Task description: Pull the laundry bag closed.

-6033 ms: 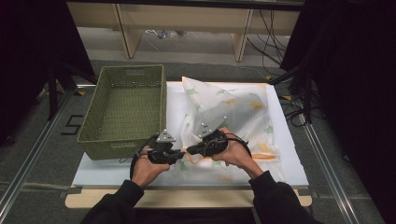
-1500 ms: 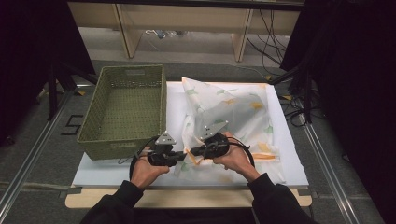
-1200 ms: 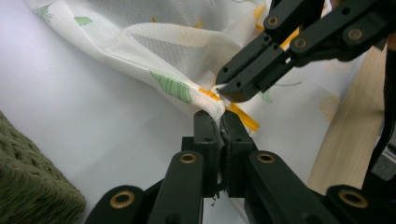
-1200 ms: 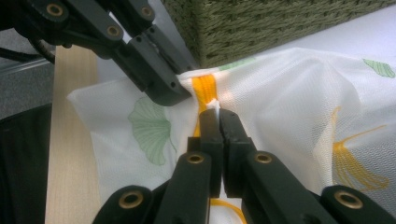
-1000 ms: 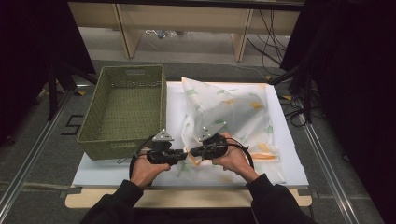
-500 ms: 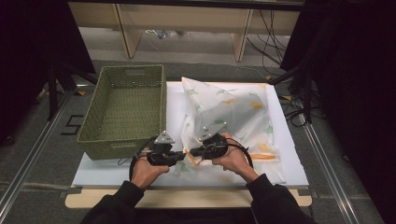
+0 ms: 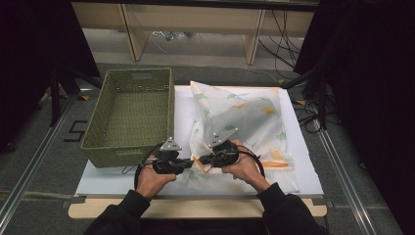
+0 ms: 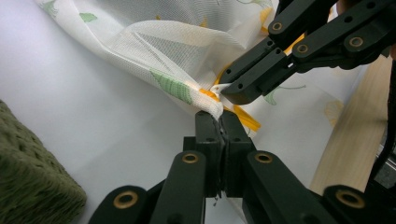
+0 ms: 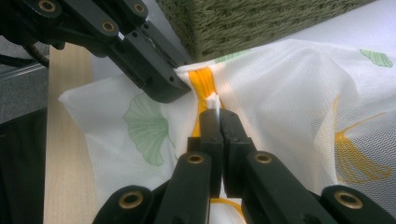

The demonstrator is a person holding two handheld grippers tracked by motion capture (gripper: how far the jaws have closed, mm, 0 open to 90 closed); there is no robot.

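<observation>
Mesh laundry bag (image 7: 235, 117), white with leaf print, lies on white table mat (image 7: 303, 161) beside green wicker basket (image 7: 129, 115); left gripper (image 7: 188, 163) and right gripper (image 7: 203, 159), tips nearly touching, each clenched on bag's near orange-trimmed edge.

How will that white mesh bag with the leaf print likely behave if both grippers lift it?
The mesh bag is probably floppy: it drapes in folds where the left gripper and right gripper pinch it. Its thin, see-through weave suggests it is light. It would likely sag between the two pinch points.
</observation>
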